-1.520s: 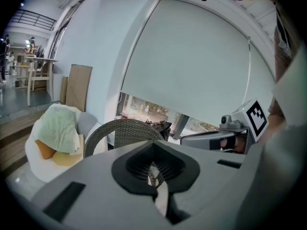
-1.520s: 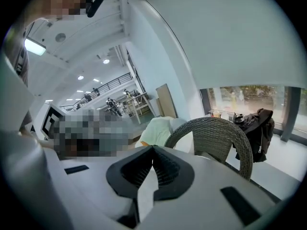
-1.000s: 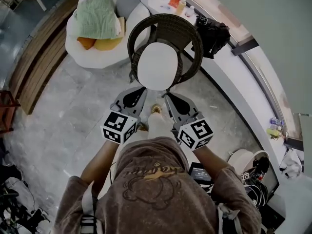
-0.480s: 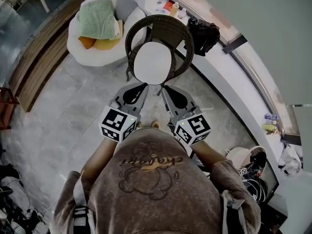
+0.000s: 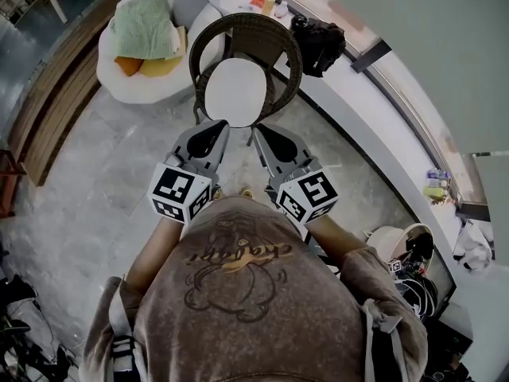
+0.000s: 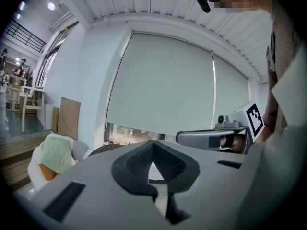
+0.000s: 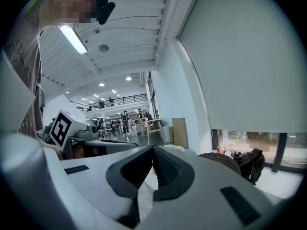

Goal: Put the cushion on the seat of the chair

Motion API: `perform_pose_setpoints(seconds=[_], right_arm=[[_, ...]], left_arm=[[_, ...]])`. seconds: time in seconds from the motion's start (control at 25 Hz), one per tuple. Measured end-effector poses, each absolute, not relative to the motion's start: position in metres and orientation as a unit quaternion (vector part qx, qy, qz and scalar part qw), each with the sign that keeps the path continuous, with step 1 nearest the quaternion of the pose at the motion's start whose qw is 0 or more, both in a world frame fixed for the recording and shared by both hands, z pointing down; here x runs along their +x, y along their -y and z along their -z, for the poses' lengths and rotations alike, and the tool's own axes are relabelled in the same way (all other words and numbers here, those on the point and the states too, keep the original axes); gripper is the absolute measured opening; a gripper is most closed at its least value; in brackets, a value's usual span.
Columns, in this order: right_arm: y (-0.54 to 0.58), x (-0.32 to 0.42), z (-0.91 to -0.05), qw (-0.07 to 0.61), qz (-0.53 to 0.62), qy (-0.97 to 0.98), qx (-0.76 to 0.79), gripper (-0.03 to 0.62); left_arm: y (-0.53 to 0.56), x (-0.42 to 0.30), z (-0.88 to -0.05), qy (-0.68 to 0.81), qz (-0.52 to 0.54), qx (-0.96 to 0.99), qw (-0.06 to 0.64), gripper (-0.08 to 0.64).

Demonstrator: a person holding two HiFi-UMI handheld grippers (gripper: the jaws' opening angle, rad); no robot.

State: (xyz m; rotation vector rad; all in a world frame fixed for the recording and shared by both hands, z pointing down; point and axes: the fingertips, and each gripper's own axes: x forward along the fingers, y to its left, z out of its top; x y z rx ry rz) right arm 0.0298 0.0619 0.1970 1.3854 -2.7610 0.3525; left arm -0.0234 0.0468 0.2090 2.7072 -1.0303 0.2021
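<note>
A white oval cushion [image 5: 238, 91] hangs in front of the dark wicker chair [image 5: 242, 29], covering the seat in the head view; I cannot tell whether it rests on the seat. My left gripper [image 5: 216, 127] and right gripper [image 5: 258, 131] are side by side at its near edge, both shut on it. White cushion fabric [image 6: 158, 176] shows between the closed pads of the left gripper [image 6: 153, 143]. The same fabric [image 7: 143, 195] is pinched in the right gripper [image 7: 153, 148]. The chair's woven rim [image 7: 223, 160] rises just beyond the right jaws.
A white round lounger [image 5: 119, 74] with a green blanket [image 5: 143, 26] and orange cushions stands left of the chair. A black bag [image 5: 318, 42] and bottles [image 5: 266, 2] sit on the white window ledge at right. Wooden steps [image 5: 48, 110] run along the left. Cables and a bucket [image 5: 398, 253] lie lower right.
Both grippers have risen and moved forward toward the chair with the cushion still pinched at its near edge. The cushion now lies farther over the chair.
</note>
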Motion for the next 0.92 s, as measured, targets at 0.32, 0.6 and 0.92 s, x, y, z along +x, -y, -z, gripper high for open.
perform_pose_setpoints(seconds=[0.32, 0.6, 0.92], right_arm=[[-0.061, 0.036, -0.198, 0.018, -0.115, 0.894, 0.433, 0.018], [-0.063, 0.043, -0.199, 0.011, -0.117, 0.897, 0.427, 0.018], [-0.07, 0.056, -0.197, 0.004, -0.115, 0.899, 0.424, 0.018]], left_arm=[[-0.045, -0.017, -0.208, 0.359, -0.071, 0.923, 0.12, 0.005], [-0.048, -0.008, -0.213, 0.363, -0.074, 0.92, 0.124, 0.005], [-0.056, 0.005, -0.212, 0.363, -0.075, 0.92, 0.124, 0.005]])
